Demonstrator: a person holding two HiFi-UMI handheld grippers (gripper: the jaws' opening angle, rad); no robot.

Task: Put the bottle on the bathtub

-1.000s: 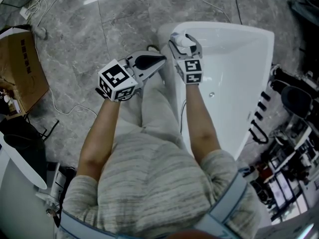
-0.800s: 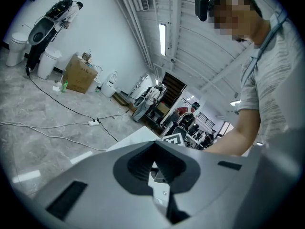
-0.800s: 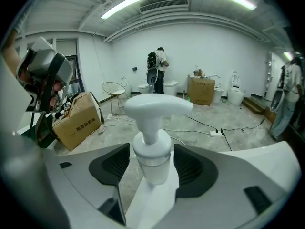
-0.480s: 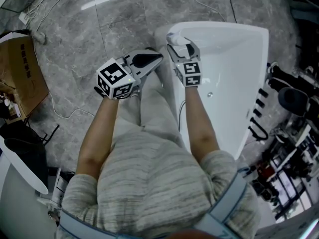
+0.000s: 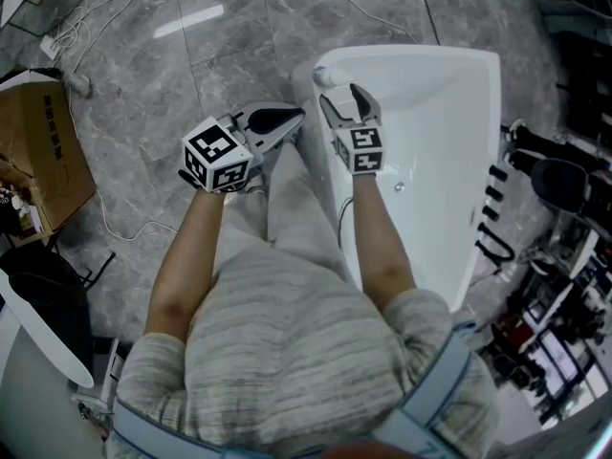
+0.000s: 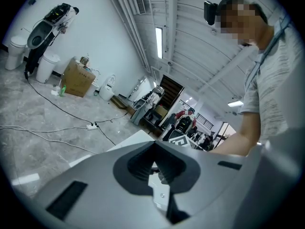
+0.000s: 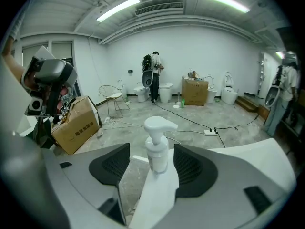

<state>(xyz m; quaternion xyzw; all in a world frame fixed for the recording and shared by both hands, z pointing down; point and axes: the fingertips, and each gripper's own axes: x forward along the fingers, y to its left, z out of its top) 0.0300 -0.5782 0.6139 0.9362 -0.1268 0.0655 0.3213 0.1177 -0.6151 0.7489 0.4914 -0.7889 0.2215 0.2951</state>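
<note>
A white pump bottle [image 5: 327, 75] stands upright on the near-left corner of the white bathtub [image 5: 430, 60]. My right gripper [image 5: 344, 103] sits just behind it over the tub's rim, open, with nothing in it. In the right gripper view the bottle [image 7: 157, 147] rises between the spread jaws with a gap on each side, resting on the narrow rim [image 7: 155, 199]. My left gripper [image 5: 287, 120] hovers over the floor left of the tub, shut and empty; its pads meet in the left gripper view [image 6: 153, 162].
Grey marble floor surrounds the tub. A cardboard box [image 5: 38, 132] stands at the far left, with cables [image 5: 124, 218] trailing past it. Dark racks of gear [image 5: 555, 256] crowd the tub's right side. A power strip [image 7: 209, 132] lies beyond the rim.
My right gripper has let go of the bottle and drawn back a little; the bottle now stands alone on the tub's corner. The left gripper has barely moved.
</note>
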